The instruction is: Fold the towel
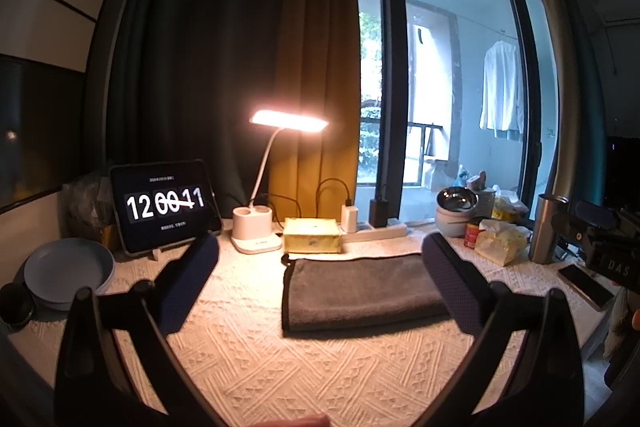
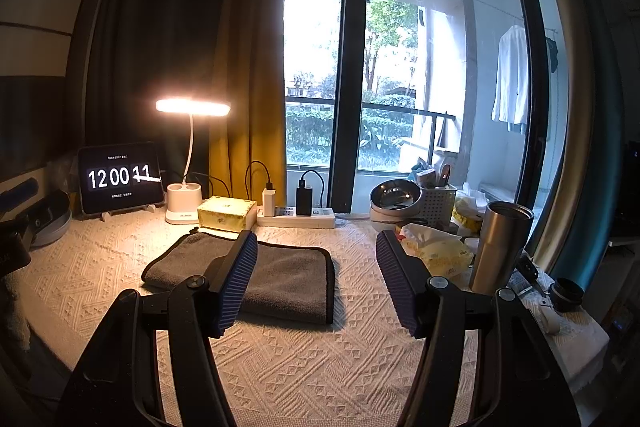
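Note:
A grey towel (image 1: 360,291) with a black edge lies folded flat on the cream tablecloth (image 1: 256,363). It also shows in the right wrist view (image 2: 288,279). My left gripper (image 1: 320,247) is open and empty, held above the table in front of the towel. Its right finger (image 1: 452,287) overlaps the towel's right end in view. My right gripper (image 2: 316,243) is open and empty, above the towel's near right side. Its left finger (image 2: 236,279) hides part of the towel's middle.
Behind the towel stand a lit desk lamp (image 1: 260,231), a tablet clock (image 1: 160,207), a yellow tissue box (image 1: 312,235) and a power strip (image 2: 296,217). A steel tumbler (image 2: 500,247), bowls (image 2: 394,199) and a tissue pack (image 2: 440,251) crowd the right. Blue plates (image 1: 68,267) sit left.

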